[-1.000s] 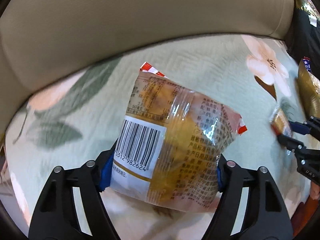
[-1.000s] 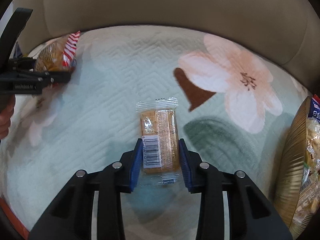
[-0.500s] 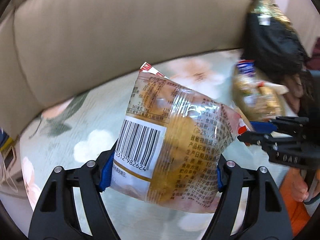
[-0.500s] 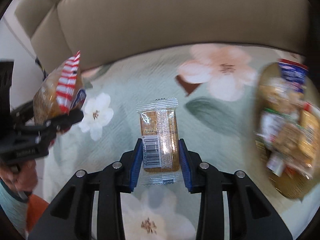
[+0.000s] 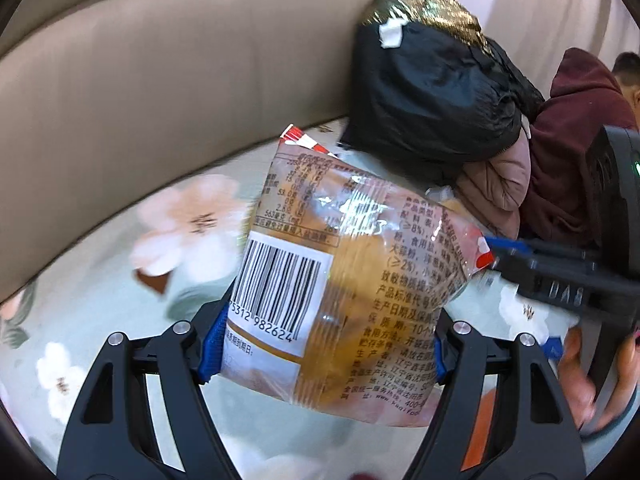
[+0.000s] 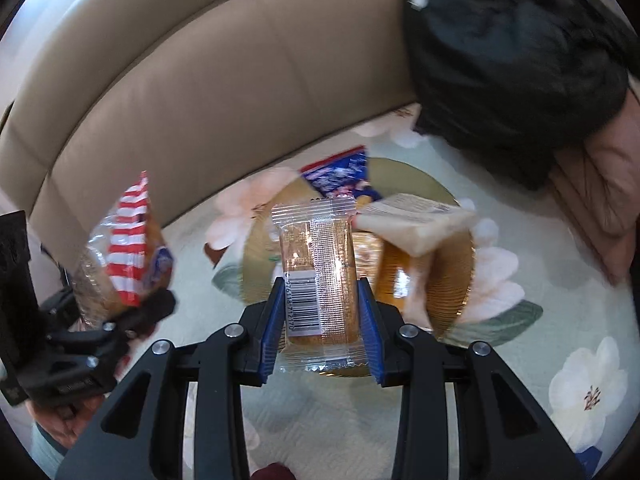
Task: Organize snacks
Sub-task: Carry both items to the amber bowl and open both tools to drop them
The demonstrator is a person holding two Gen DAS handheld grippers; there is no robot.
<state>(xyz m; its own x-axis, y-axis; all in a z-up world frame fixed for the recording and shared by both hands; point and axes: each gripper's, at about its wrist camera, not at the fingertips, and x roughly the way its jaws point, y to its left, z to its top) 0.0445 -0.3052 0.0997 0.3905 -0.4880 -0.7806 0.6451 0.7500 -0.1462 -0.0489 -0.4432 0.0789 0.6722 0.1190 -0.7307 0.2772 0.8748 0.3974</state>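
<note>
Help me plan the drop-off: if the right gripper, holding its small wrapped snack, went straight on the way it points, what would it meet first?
Probably the gold plate with the snack packets piled on it. It lies directly ahead of the right gripper and its small wrapped snack on the floral cover. Depth is unclear through the fisheye.

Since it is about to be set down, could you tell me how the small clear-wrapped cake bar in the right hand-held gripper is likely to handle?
The cake bar probably is light and fairly firm: it stands upright between the right hand-held gripper pads without sagging. Its glossy film looks slippery, and the soft cake could dent if squeezed.
</note>
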